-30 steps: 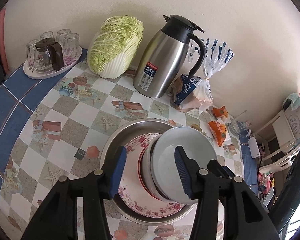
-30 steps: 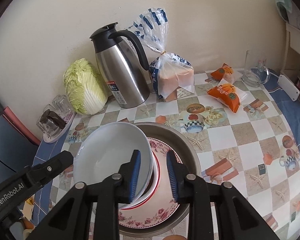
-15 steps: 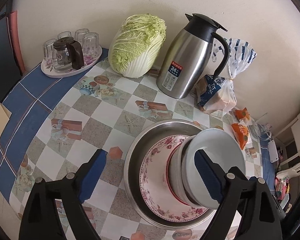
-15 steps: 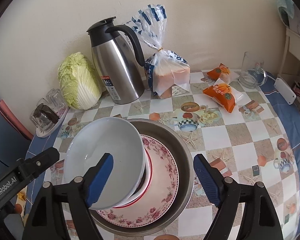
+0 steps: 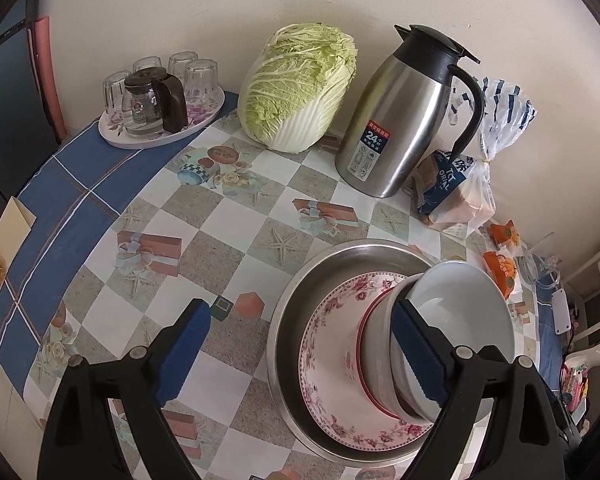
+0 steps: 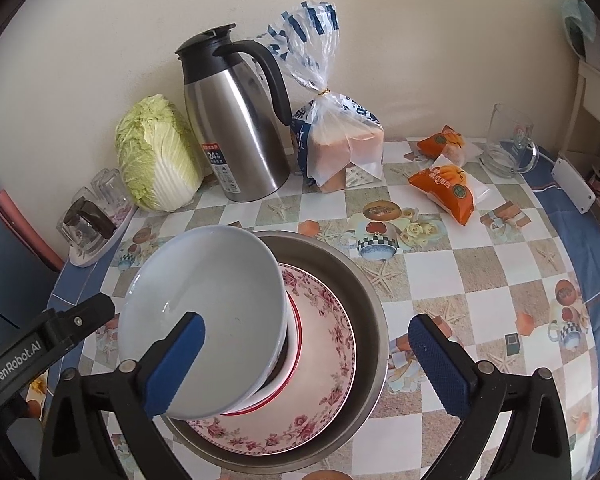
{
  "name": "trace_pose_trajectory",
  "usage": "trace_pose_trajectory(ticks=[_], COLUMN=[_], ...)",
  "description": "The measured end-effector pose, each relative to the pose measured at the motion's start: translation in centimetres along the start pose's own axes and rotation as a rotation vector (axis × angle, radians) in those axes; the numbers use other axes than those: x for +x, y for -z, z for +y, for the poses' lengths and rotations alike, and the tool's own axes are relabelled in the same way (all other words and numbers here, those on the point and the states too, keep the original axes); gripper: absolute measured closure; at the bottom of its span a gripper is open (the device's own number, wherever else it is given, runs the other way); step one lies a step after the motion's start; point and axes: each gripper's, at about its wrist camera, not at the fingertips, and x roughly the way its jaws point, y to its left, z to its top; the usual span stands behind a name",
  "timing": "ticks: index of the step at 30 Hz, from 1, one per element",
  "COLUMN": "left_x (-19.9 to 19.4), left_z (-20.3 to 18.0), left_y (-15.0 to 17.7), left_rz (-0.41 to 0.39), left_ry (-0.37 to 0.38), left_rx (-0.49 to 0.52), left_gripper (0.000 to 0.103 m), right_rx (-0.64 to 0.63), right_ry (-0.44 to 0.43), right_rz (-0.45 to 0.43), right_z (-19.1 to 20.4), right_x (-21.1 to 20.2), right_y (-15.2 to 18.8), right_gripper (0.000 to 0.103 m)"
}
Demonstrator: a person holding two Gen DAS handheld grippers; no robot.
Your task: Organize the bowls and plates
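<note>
A steel basin (image 6: 364, 280) (image 5: 296, 300) on the table holds a pink floral plate (image 6: 328, 320) (image 5: 332, 332). On the plate stand nested bowls: a red-rimmed bowl (image 6: 294, 344) (image 5: 374, 320) with a white bowl (image 6: 212, 296) (image 5: 460, 312) in it. My right gripper (image 6: 306, 364) is open and empty, its left pad in front of the white bowl, its right pad over the basin's right side. My left gripper (image 5: 300, 356) is open and empty, left of the stack, its right pad in front of the bowls. The left gripper's body shows in the right wrist view (image 6: 40, 344).
At the back wall stand a steel thermos jug (image 6: 236, 128) (image 5: 404, 120), a napa cabbage (image 5: 296, 88) (image 6: 156, 160), a bread bag (image 6: 336, 140) and a tray of glasses (image 5: 160, 108). Orange snack packs (image 6: 444, 184) and a glass mug (image 6: 508, 140) lie right.
Both grippers opened wide, the right one letting go of the white bowl's rim, and drew back. The left moved left. The bowls stay stacked in the basin.
</note>
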Motion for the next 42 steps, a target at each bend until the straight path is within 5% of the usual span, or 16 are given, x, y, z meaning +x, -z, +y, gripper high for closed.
trace_pose_trajectory(ticks=[28, 42], left_x=[-2.4, -3.0], left_z=[-0.1, 2.5], left_y=[1.5, 4.4], left_rz=[-0.084, -0.044], left_ry=[-0.107, -0.143], left_rx=[0.064, 0.079], left_gripper=[0.011, 0.011], right_rx=[-0.021, -0.043], right_ry=[0.022, 0.033], right_rz=[-0.048, -0.052], right_z=[-0.8, -0.2], right_x=[-3.6, -6.1], right_y=[-0.1, 2.3], right_gripper=[0.0, 0.0])
